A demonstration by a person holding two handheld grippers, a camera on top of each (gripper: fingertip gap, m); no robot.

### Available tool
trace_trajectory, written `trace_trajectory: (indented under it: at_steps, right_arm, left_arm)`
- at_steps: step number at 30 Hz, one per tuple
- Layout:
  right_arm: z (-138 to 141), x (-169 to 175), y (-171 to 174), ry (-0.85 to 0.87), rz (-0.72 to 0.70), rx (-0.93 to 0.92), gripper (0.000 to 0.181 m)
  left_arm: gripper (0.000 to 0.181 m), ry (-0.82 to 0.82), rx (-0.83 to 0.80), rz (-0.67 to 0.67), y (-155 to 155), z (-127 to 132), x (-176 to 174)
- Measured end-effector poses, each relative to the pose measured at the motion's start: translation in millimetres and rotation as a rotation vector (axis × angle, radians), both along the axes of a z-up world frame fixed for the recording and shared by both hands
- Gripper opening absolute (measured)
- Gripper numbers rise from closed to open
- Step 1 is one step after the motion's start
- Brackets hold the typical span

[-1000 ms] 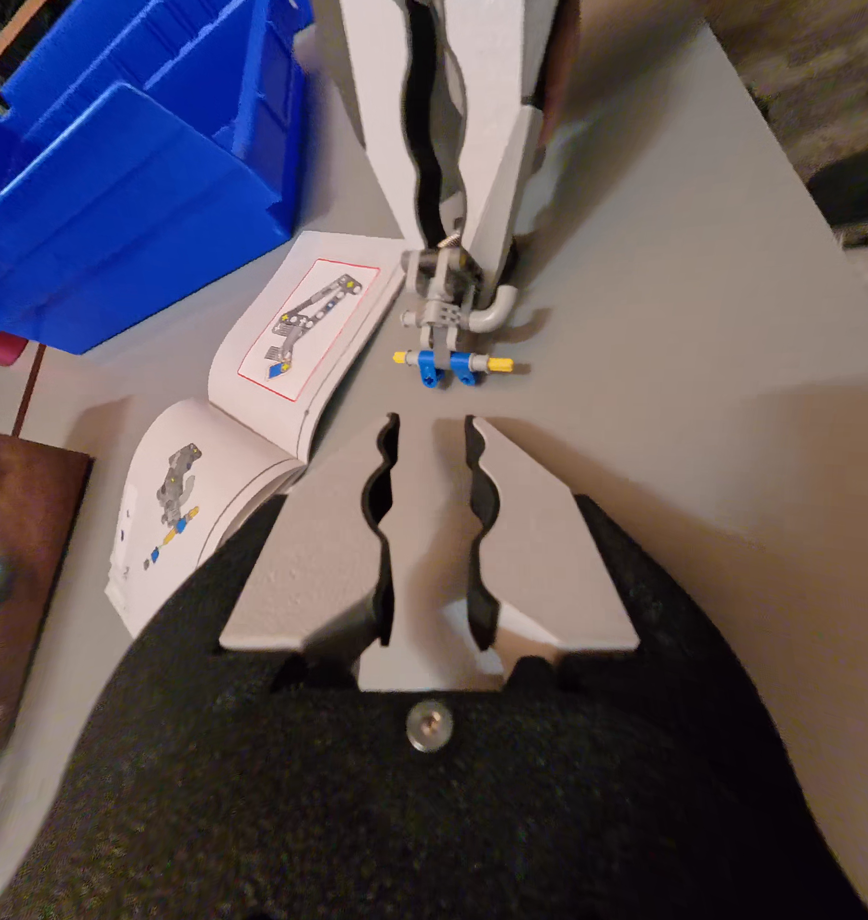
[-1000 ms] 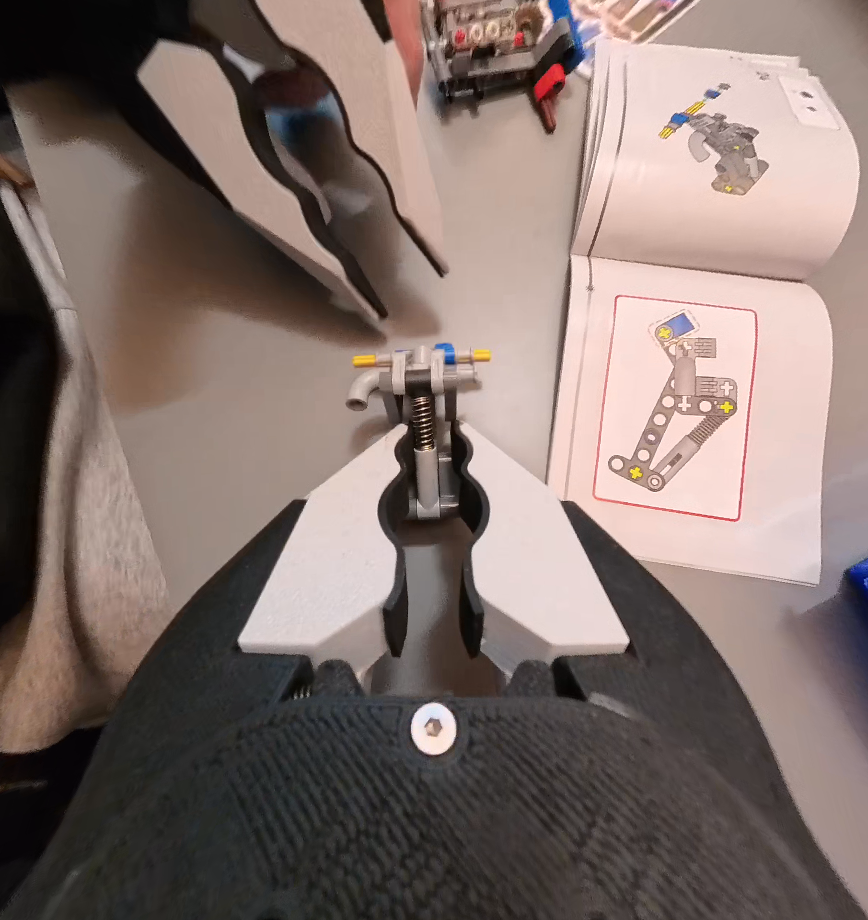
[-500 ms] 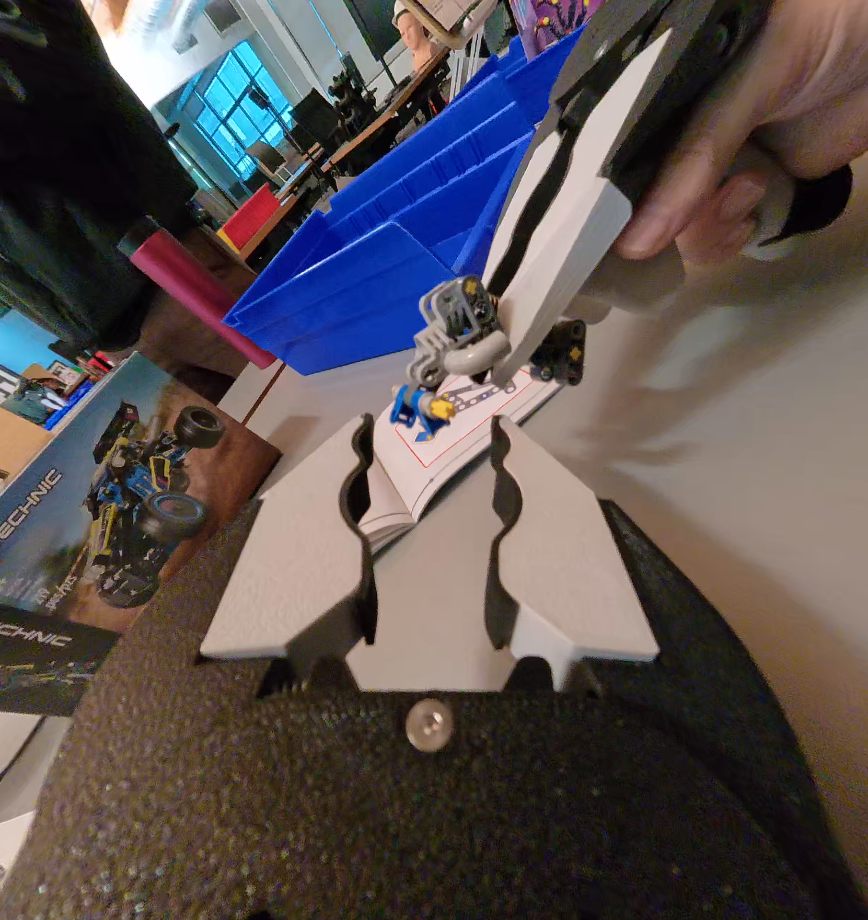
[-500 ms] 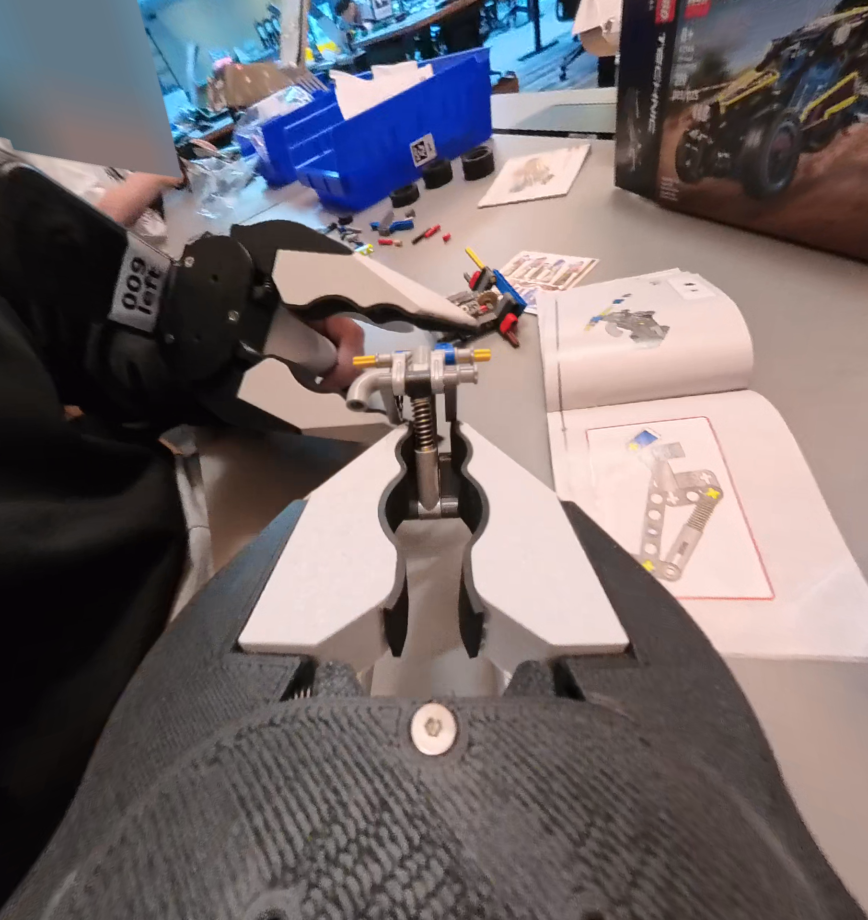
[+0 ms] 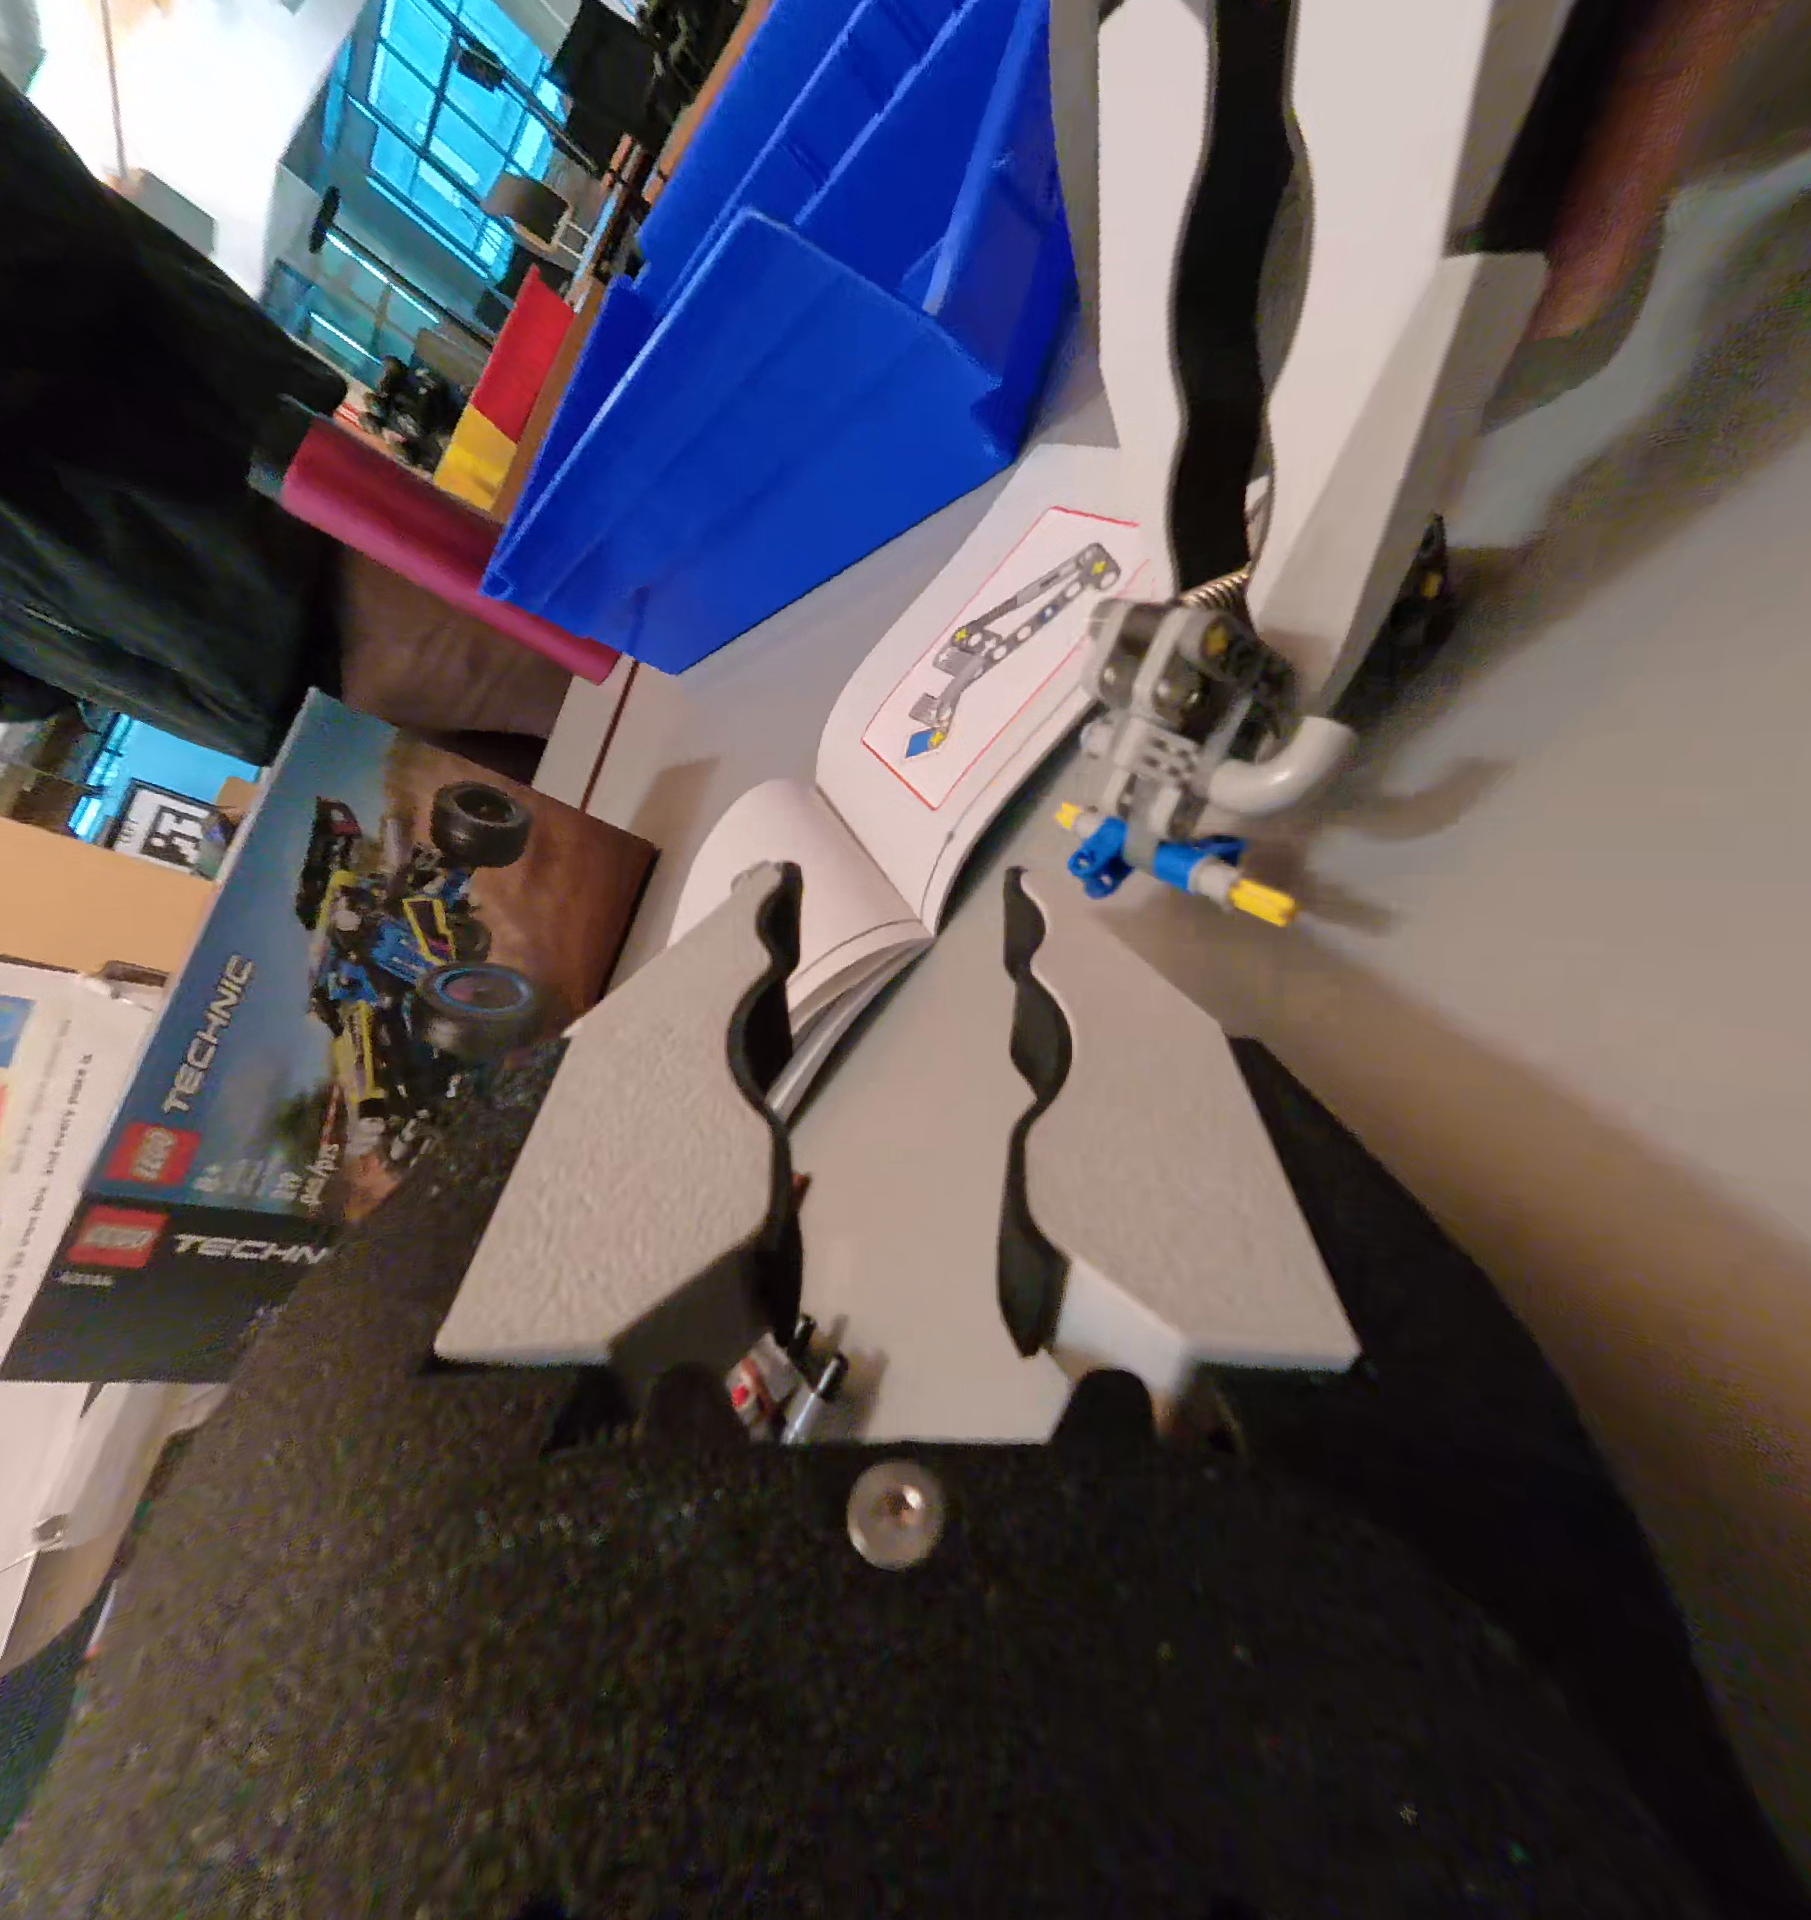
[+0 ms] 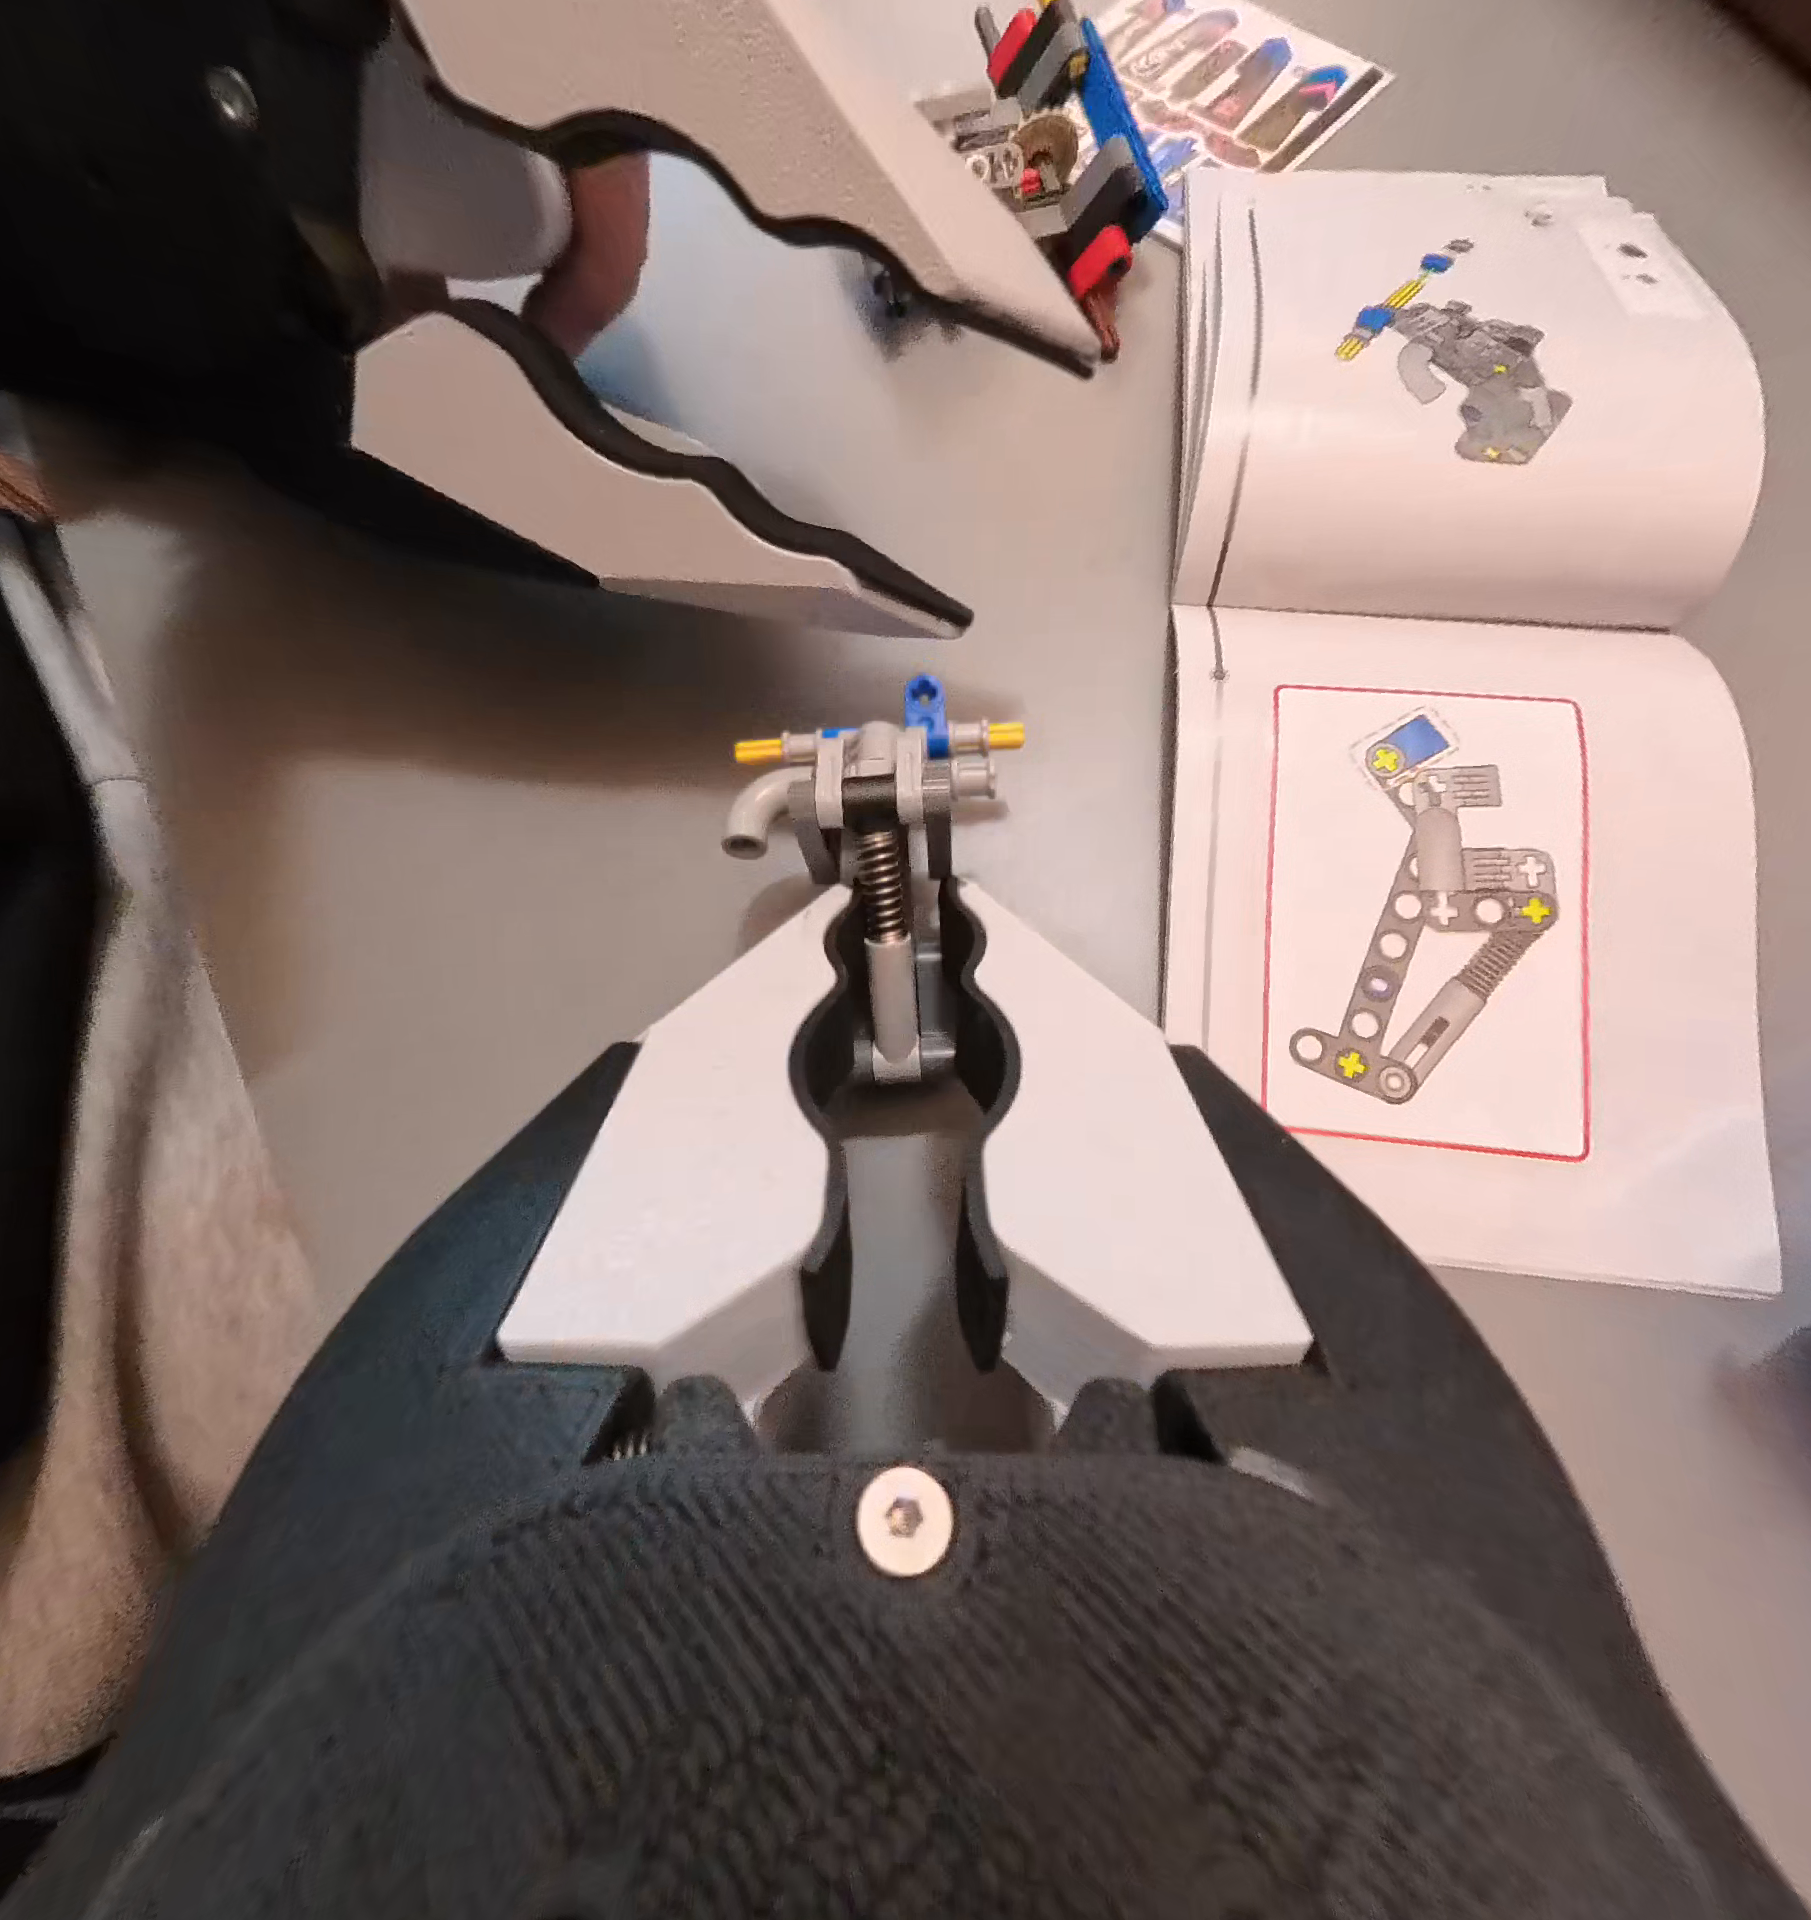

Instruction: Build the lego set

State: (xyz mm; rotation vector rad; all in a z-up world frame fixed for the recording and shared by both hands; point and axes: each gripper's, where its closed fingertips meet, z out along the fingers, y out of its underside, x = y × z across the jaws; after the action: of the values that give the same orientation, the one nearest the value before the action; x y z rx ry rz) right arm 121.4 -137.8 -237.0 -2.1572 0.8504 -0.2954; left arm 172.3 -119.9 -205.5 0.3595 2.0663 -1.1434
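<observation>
The right hand-held gripper point(image 6: 896, 904) is clenched on a small grey plastic sub-assembly point(image 6: 875, 800) with a metal coil spring, a curved grey elbow and a cross axle tipped yellow and carrying blue connectors, holding it just above the grey worktop point(image 6: 485, 831). The left hand-held gripper point(image 5: 901, 904) stands released and empty, its fingers apart, near the sub-assembly's axle end but not touching it. Beside them lies the open white instruction booklet point(image 6: 1452, 894), showing a longer linkage arm. A second, partly built grey, red and blue module point(image 6: 1067, 177) rests farther off near a sticker sheet. Judging by this, the build is early: only small modules exist, and most joining remains.
</observation>
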Motion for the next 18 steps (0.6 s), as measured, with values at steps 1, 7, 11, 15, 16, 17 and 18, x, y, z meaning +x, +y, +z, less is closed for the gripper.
trace_trajectory:
  at_steps: [1,7,11,15,16,17,18]
  right_arm:
    - [-1,1,1,-0.002,0.000,-0.011,0.011]
    - [-3,0,7,-0.024,0.036,-0.071,0.011]
    - [-4,1,11,-0.037,0.055,-0.065,0.012]
    - [-4,0,11,-0.038,0.058,-0.013,0.012]
    - [-4,-1,11,-0.032,0.060,-0.008,0.012]
    - [-4,-2,11,-0.031,0.066,-0.009,0.012]
    - [-4,-3,10,-0.029,0.072,-0.010,0.012]
  left_arm:
    - [0.037,-0.002,0.014,0.008,2,-2,2]
    - [0.032,0.014,0.033,0.024,12,-6,11]
    - [0.031,0.045,0.053,-0.017,14,-11,8]
    - [0.032,0.086,0.083,-0.074,14,-17,0]
    - [0.033,0.100,0.083,-0.108,13,-17,-6]
    - [0.035,0.110,0.083,-0.125,14,-17,-9]
    - [0.036,0.122,0.084,-0.141,15,-16,-11]
